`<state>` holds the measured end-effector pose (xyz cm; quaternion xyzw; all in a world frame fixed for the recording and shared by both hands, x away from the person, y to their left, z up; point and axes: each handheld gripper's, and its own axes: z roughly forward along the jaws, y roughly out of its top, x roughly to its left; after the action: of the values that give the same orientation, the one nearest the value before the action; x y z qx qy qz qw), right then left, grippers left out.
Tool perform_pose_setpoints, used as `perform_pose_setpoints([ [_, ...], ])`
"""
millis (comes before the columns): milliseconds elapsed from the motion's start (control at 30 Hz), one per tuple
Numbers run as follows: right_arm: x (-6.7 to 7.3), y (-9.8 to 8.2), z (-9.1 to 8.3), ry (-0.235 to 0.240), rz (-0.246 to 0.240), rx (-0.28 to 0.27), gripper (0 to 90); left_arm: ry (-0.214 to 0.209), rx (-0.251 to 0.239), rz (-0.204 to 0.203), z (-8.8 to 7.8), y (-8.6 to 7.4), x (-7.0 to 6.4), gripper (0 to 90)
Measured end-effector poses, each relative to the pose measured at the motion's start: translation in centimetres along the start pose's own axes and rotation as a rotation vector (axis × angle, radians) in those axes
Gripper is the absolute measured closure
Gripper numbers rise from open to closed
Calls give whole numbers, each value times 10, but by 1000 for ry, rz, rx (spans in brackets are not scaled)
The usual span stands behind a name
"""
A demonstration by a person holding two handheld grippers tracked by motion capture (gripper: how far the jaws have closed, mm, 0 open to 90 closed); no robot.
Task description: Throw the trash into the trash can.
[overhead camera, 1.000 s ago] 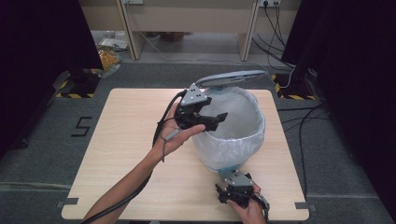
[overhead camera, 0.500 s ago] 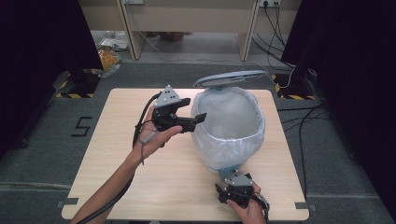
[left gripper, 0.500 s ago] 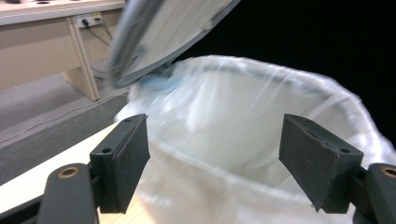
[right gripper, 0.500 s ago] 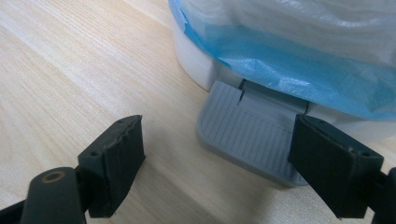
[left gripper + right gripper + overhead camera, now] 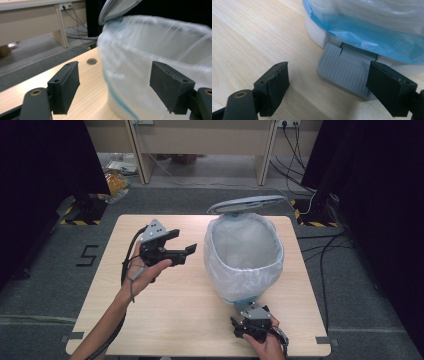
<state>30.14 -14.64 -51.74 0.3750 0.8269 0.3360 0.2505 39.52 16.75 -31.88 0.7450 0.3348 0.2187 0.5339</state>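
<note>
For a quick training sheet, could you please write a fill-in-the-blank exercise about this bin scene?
1. The bin's lid is ____.
2. The bin is lined with a plastic ____.
3. The right tongs point at the bin's grey ____.
4. The left tongs hold ____.

Answers: open; bag; pedal; nothing

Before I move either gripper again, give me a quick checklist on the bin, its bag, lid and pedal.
1. Lid up: ok, it stands raised behind the bin.
2. Bag over the rim: ok on the sides in view; the far rim under the lid cannot be judged.
3. Left gripper empty and clear of the bag: ok, jaws open, beside the bin with a gap.
4. Right gripper lined up on the pedal: ok, jaws open, pedal just ahead.
5. Right gripper pressing the pedal: cannot tell.
6. Bin empty: cannot tell, the bottom is hazy.
</note>
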Motion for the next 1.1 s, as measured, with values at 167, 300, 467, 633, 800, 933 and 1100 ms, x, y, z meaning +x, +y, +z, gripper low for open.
perform_pose_setpoints([
  [167, 0, 0, 0, -1, -1, -2, 184, 34, 12, -24, -7, -25, 10, 232],
  [300, 0, 0, 0, 0, -1, -2, 183, 58, 41, -55, -10, -49, 19, 226],
  [467, 0, 0, 0, 0, -1, -2, 184, 122, 82, -64, -13, -86, 28, 215],
  [633, 0, 0, 0, 0, -1, -3, 184, 144, 116, -89, -9, -118, 35, 199],
  [800, 0, 0, 0, 0, -1, -2, 184, 166, 191, -136, -2, -156, 44, 164],
  [933, 0, 0, 0, -1, -1, -2, 184, 186, 219, -163, -3, -177, 53, 148],
  [1100, 0, 0, 0, -1, -1, -3, 184, 216, 285, -130, -2, -191, 55, 148],
])
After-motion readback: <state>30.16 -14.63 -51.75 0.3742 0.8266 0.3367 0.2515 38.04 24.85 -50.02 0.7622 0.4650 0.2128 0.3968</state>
